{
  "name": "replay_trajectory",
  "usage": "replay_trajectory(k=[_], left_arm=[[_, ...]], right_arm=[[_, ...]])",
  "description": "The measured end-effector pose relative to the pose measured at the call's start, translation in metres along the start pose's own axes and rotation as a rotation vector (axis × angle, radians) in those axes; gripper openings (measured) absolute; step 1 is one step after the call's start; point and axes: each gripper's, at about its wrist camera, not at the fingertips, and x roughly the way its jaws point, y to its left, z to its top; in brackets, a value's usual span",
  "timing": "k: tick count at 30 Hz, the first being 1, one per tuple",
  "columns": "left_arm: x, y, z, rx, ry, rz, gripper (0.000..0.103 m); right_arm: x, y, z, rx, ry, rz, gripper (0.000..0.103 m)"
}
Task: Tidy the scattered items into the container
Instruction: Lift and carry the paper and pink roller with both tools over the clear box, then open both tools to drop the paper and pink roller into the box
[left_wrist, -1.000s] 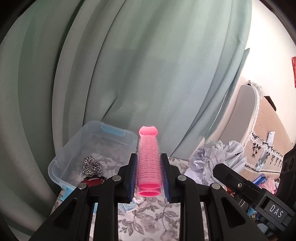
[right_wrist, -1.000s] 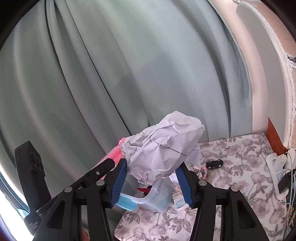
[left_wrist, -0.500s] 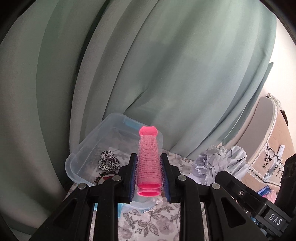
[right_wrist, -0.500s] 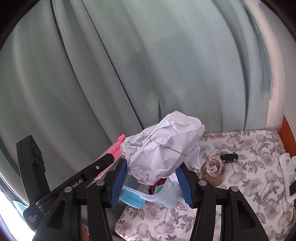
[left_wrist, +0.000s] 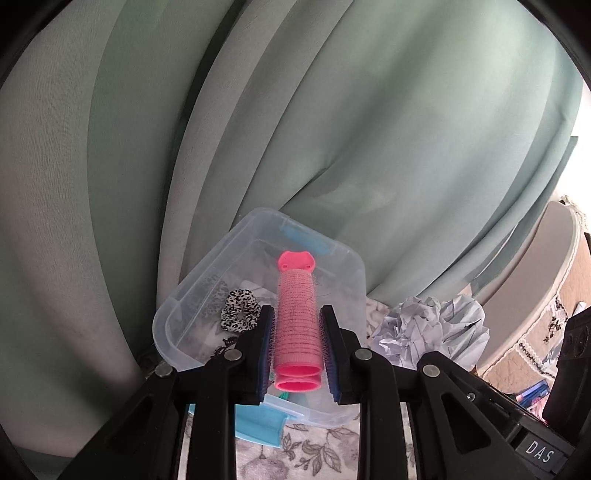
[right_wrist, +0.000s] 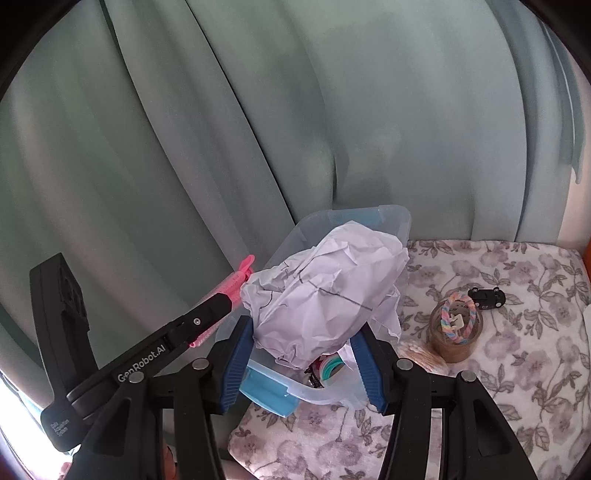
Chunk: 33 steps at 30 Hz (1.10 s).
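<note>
Partway through, by the look of it. The clear container already holds a leopard-print scrunchie and some small coloured items low by its near wall, too hidden to name. The left hand-held gripper has its jaws nearly closed, pads pressed on a pink hair roller, which hangs above the container's opening. The right hand-held gripper is partly open and clamps a crumpled paper ball, also over the container, near its front edge. Both point forward and downward at the box, side by side. Left on the floral table: a tape roll with a pastel braided band on top, and a small black object. Likely next: release both loads.
</note>
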Motion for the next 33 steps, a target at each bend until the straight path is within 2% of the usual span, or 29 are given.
replay_trajectory(k=[19, 33], left_arm=[[0.049, 0.024, -0.002, -0.033, 0.088, 0.047, 0.026], [0.057, 0.038, -0.014, -0.058, 0.14, 0.056, 0.028]], right_arm=[[0.067, -0.009, -0.005, 0.009, 0.136, 0.03, 0.057], [0.082, -0.001, -0.015, 0.026, 0.19, 0.01, 0.059]])
